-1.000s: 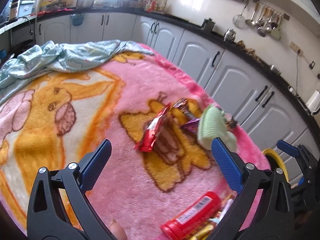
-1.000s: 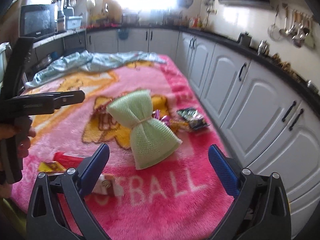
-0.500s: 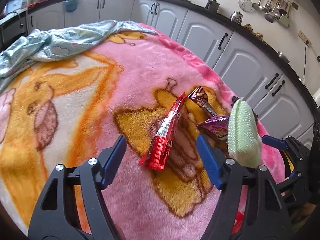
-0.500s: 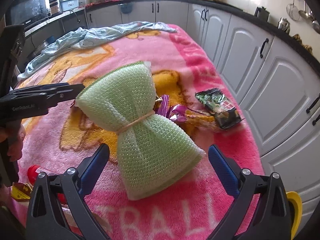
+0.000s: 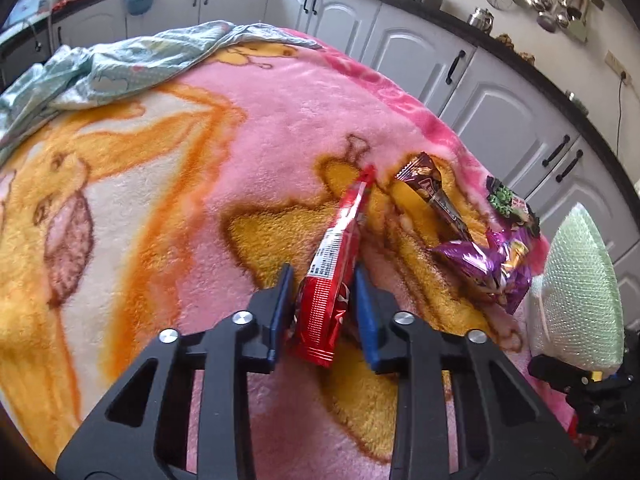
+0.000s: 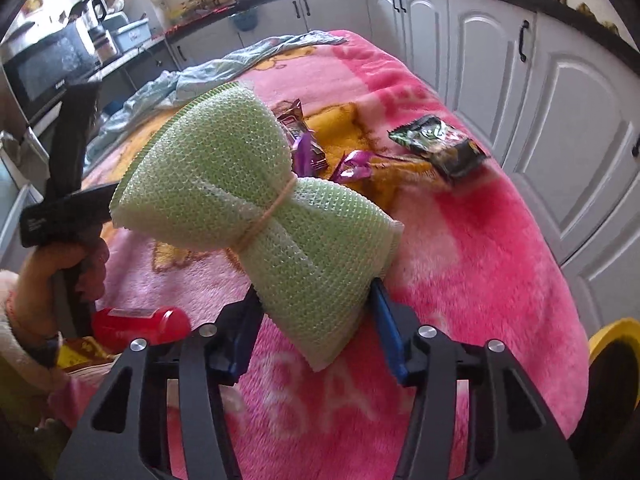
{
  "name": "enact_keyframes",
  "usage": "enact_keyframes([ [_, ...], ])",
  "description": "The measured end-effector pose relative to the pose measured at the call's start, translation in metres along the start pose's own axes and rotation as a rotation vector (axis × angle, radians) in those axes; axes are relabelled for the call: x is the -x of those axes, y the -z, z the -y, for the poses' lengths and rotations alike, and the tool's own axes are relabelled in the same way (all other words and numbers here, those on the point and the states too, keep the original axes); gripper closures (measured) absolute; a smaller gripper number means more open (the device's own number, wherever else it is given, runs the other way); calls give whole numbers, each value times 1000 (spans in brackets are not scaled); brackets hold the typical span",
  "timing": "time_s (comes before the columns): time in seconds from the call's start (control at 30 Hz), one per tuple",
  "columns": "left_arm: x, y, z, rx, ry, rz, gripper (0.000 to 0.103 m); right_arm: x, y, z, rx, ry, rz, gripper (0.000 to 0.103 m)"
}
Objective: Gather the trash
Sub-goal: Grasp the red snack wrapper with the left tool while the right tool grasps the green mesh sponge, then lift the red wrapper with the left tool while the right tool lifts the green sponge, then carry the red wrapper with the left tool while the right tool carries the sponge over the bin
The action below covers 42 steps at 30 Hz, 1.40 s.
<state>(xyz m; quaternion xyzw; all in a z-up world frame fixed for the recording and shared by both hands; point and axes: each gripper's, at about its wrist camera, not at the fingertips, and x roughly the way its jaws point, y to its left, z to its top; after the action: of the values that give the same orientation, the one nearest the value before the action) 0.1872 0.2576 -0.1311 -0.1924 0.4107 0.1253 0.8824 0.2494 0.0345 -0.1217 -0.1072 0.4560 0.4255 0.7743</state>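
A long red wrapper (image 5: 336, 248) lies on the pink blanket (image 5: 280, 120), its near end between the blue pads of my left gripper (image 5: 322, 276). The jaws are closing and the pads touch both sides of it. My right gripper (image 6: 316, 296) is closing too. Its pads press the lower half of a pale green mesh bundle (image 6: 240, 184), tied at the waist with a rubber band and tilted up to the left. The same bundle (image 5: 576, 288) shows at the right edge of the left wrist view. A brown wrapper (image 5: 432, 192), a purple wrapper (image 5: 480, 268) and a green-black packet (image 6: 440, 148) lie nearby.
A red tube (image 6: 140, 324) lies near the blanket's front left, by the hand (image 6: 64, 264) on the left gripper's handle. A crumpled blue-green cloth (image 5: 120, 64) covers the far end. White cabinets (image 6: 580, 128) run along the right. A yellow rim (image 6: 612, 340) shows at lower right.
Both grippers came down and forward and closed in: the left on the red wrapper's near end, the right on the green bundle, which now tilts to the left.
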Motion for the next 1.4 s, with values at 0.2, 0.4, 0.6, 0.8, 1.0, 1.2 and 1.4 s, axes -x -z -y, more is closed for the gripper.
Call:
enact_keyframes([
  [0.2, 14, 9, -7, 35, 35, 9, 90, 18, 11, 3, -30, -15, 34, 54],
  [0.4, 35, 22, 3, 22, 78, 41, 90, 39, 25, 5, -39, -16, 55, 54],
  [0.6, 58, 25, 19, -11, 115, 83, 90, 66, 38, 11, -63, -5, 87, 54],
  [0.8, 83, 26, 43, -60, 164, 126, 90, 92, 48, 16, -66, 32, 126, 54],
  [1.0, 106, 29, 75, -127, 227, 156, 90, 115, 56, 22, -76, 65, 164, 54],
  [1.2, 117, 34, 109, -188, 281, 159, 91, 137, 66, 34, -99, 89, 193, 54],
  [1.4, 119, 36, 142, -239, 312, 159, 90, 157, 76, 52, -140, 122, 222, 54],
])
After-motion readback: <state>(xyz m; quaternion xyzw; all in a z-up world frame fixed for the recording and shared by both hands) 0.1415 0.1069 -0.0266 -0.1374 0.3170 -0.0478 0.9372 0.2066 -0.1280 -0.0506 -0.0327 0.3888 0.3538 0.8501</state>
